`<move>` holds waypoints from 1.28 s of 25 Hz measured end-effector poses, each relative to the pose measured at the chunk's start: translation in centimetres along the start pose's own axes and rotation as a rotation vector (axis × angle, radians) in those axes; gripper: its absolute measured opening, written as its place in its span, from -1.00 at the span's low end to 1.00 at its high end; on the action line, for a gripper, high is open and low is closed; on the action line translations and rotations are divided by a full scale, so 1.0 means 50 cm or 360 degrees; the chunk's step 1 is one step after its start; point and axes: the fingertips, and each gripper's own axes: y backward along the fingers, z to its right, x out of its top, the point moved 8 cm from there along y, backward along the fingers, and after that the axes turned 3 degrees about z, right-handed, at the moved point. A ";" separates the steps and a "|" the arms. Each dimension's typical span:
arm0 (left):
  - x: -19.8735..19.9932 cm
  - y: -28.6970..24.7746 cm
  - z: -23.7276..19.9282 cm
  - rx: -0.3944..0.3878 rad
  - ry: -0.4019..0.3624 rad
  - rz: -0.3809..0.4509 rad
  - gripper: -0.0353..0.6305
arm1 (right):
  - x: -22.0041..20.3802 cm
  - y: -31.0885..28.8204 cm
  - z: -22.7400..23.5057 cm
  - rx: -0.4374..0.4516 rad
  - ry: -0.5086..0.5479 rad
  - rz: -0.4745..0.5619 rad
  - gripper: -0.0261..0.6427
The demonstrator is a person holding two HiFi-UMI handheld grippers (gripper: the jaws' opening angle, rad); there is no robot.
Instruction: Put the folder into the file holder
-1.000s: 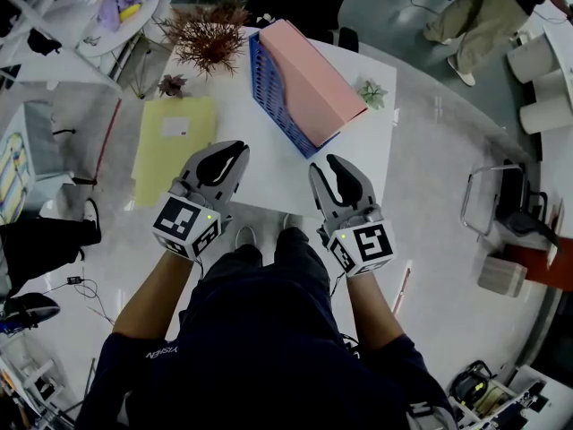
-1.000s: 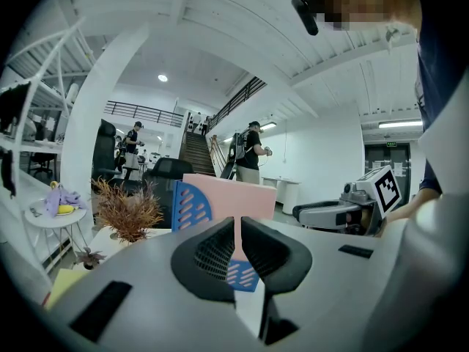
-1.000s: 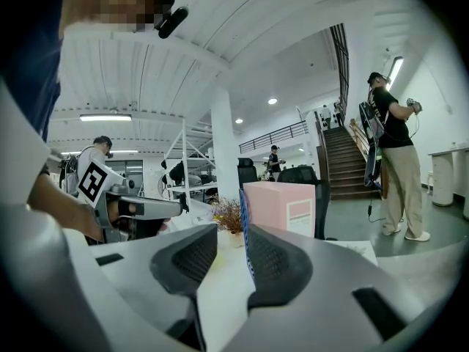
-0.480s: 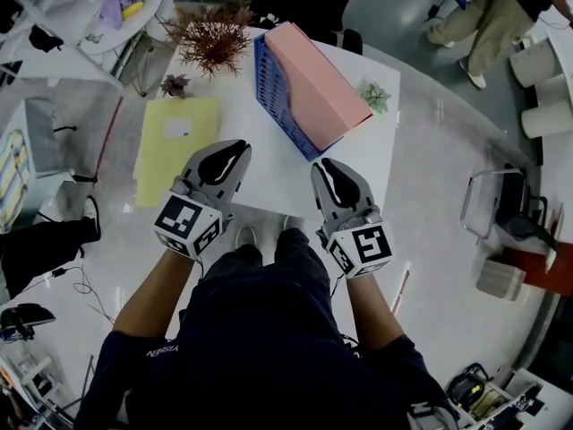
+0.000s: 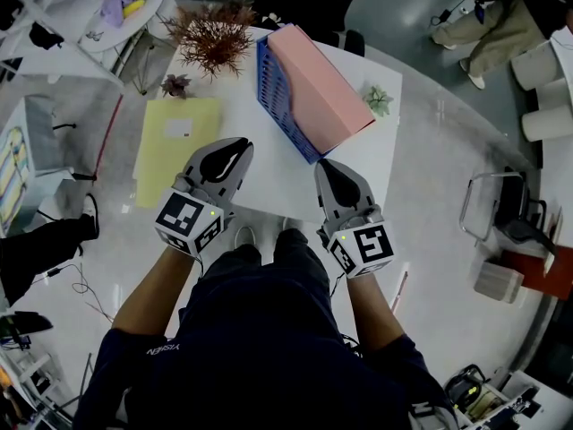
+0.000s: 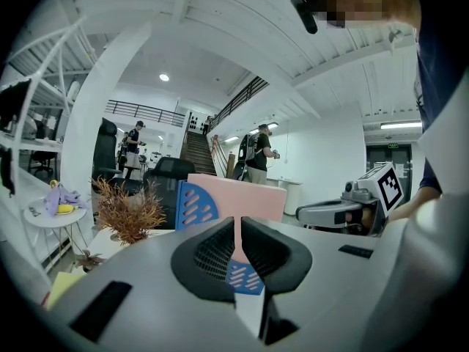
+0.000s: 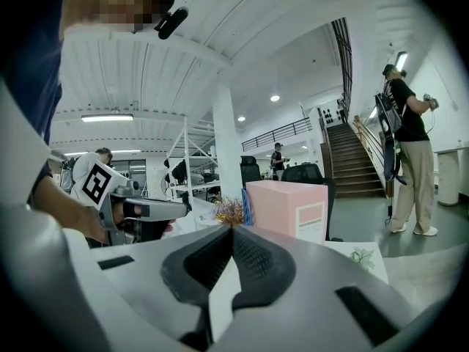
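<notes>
Hovering at the table's (image 5: 269,173) near edge, the right gripper (image 5: 338,182) is sitting closed and empty and the left gripper (image 5: 224,161) barely parted, while the yellow folder (image 5: 175,146), likely light, floppy and best pinched by an edge, is lying flat left of the file holder (image 5: 309,88).

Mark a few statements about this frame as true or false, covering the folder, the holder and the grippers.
1. The right gripper is shut with nothing between its jaws. True.
2. The yellow folder stands in the holder. False: it lies flat at the table's left edge.
3. The holder is blue and has a pink file in it. True.
4. The left gripper grips the yellow folder. False: its jaws hold nothing, and it is beside the folder.
5. The dried plant stands to the right of the holder. False: in the head view it is to the holder's left.
</notes>
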 end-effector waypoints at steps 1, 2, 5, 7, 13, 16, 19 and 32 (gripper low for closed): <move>0.001 -0.002 -0.001 0.0001 0.0000 0.0000 -0.74 | 0.001 -0.002 0.001 0.0004 -0.0001 0.0000 -0.91; 0.001 -0.004 -0.002 0.0001 0.0000 -0.0001 -0.74 | 0.002 -0.003 0.002 0.0008 -0.0002 -0.0001 -0.91; 0.002 -0.008 -0.004 0.0000 0.0002 0.0002 -0.74 | 0.001 -0.009 0.005 0.0020 -0.0011 -0.0010 -0.91; 0.004 -0.010 -0.006 0.0001 0.0004 0.0004 -0.74 | 0.000 -0.011 0.006 0.0022 -0.0024 -0.0018 -0.91; -0.001 -0.016 -0.011 0.0006 0.0012 -0.0002 -0.74 | -0.007 -0.018 0.015 0.0023 -0.0042 -0.0035 -0.91; -0.002 -0.018 -0.013 0.0007 0.0014 0.0002 -0.75 | -0.010 -0.022 0.017 0.0024 -0.0048 -0.0043 -0.91; -0.001 -0.017 -0.013 0.0010 0.0015 -0.0003 -0.76 | -0.010 -0.023 0.017 0.0029 -0.0051 -0.0051 -0.91; -0.002 -0.018 -0.012 0.0014 0.0010 -0.0011 -0.77 | -0.013 -0.027 0.019 0.0035 -0.0057 -0.0063 -0.91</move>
